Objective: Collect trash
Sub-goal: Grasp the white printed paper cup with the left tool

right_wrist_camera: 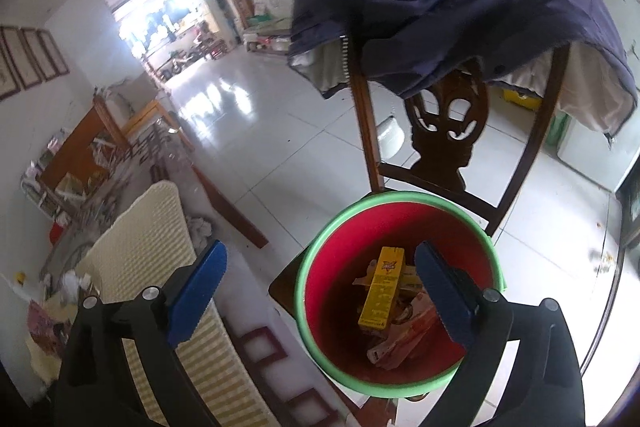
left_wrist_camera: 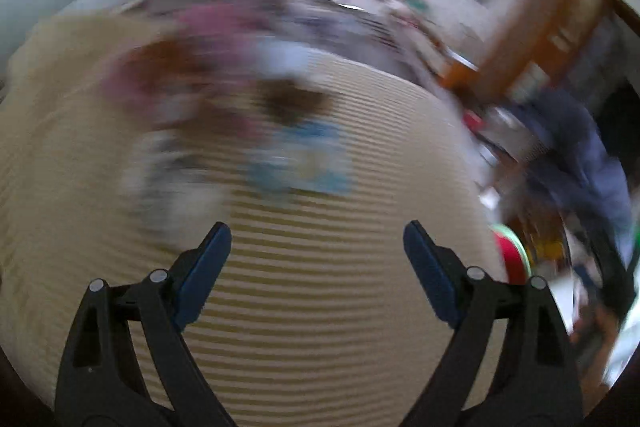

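In the right wrist view a red bucket with a green rim (right_wrist_camera: 320, 239) stands on a dark wooden chair. Inside lie a yellow box (right_wrist_camera: 382, 291) and crumpled wrappers (right_wrist_camera: 404, 339). My right gripper (right_wrist_camera: 320, 285) is open and empty, just above the bucket's near left side. The left wrist view is motion-blurred. My left gripper (left_wrist_camera: 318, 263) is open and empty above a cream striped table mat (left_wrist_camera: 320, 307). Ahead of it lie a blue wrapper (left_wrist_camera: 304, 163), a whitish wrapper (left_wrist_camera: 176, 179), pink packaging (left_wrist_camera: 188, 67) and a brown scrap (left_wrist_camera: 296, 103). The bucket's edge (left_wrist_camera: 514, 255) shows at the right.
A dark blue jacket (right_wrist_camera: 460, 7) hangs over the chair back (right_wrist_camera: 444, 131). The striped mat (right_wrist_camera: 152, 243) covers the table at the left, with more litter at its far end (right_wrist_camera: 72, 283). White tiled floor (right_wrist_camera: 280, 131) stretches beyond. Cluttered shelves (right_wrist_camera: 80, 171) stand along the left wall.
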### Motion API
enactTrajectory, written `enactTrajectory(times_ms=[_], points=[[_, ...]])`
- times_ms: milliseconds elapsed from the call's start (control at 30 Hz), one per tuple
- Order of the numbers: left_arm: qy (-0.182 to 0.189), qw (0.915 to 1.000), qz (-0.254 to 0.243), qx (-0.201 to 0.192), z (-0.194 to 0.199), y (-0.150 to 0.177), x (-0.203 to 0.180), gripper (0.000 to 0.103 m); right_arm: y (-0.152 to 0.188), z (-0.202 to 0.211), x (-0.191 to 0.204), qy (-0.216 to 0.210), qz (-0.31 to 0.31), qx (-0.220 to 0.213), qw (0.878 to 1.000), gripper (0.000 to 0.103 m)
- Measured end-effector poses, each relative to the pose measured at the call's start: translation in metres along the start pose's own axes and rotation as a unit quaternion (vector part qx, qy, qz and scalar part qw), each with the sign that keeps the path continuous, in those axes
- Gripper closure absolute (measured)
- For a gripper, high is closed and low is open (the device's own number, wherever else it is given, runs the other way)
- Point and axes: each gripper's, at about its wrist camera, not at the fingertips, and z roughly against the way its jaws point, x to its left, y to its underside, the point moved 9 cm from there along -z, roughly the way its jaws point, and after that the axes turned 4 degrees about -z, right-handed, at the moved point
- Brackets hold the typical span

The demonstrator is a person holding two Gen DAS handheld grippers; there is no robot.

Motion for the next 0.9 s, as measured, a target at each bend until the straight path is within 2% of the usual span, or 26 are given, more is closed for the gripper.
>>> enactTrajectory(times_ms=[100,167,267,333,433,500,600,733,833,900], points=[[-0.017,0.9967,0.079,0.006,-0.002,-0.004,0.055,0.015,0.004,-0.002,0.011,0.002,0.019,0.002,1.0,0.011],[-0.028,0.9944,0.101,0.012,-0.008,-0.007,0.078,0.012,0.006,-0.005,0.017,0.003,0.028,0.005,1.0,0.011],[-0.037,0.9959,0.08,0.019,-0.018,-0.014,0.086,0.009,0.011,-0.007,0.025,0.007,0.04,0.009,0.999,0.011],[-0.031,0.998,0.045,0.032,-0.028,-0.017,0.08,0.006,0.014,-0.008,0.029,0.012,0.046,0.011,0.999,0.011],[-0.023,0.9988,0.0,0.043,-0.043,-0.018,0.069,0.006,0.018,-0.013,0.034,0.023,0.054,0.017,0.998,0.011],[-0.03,0.9984,0.003,0.048,-0.05,-0.018,0.074,0.006,0.022,-0.015,0.04,0.028,0.064,0.021,0.997,0.011],[-0.02,0.9981,0.018,0.055,-0.058,-0.017,0.077,0.006,0.028,-0.018,0.05,0.033,0.087,0.025,0.995,0.011],[-0.018,0.9985,-0.001,0.051,-0.059,-0.016,0.076,0.012,0.038,-0.025,0.062,0.039,0.12,0.034,0.991,0.011],[-0.011,0.9989,-0.017,0.043,-0.055,-0.016,0.065,0.014,0.041,-0.026,0.065,0.04,0.129,0.036,0.99,0.011],[-0.019,0.9992,-0.03,0.019,-0.041,-0.017,0.059,0.014,0.041,-0.026,0.065,0.04,0.126,0.035,0.991,0.011]])
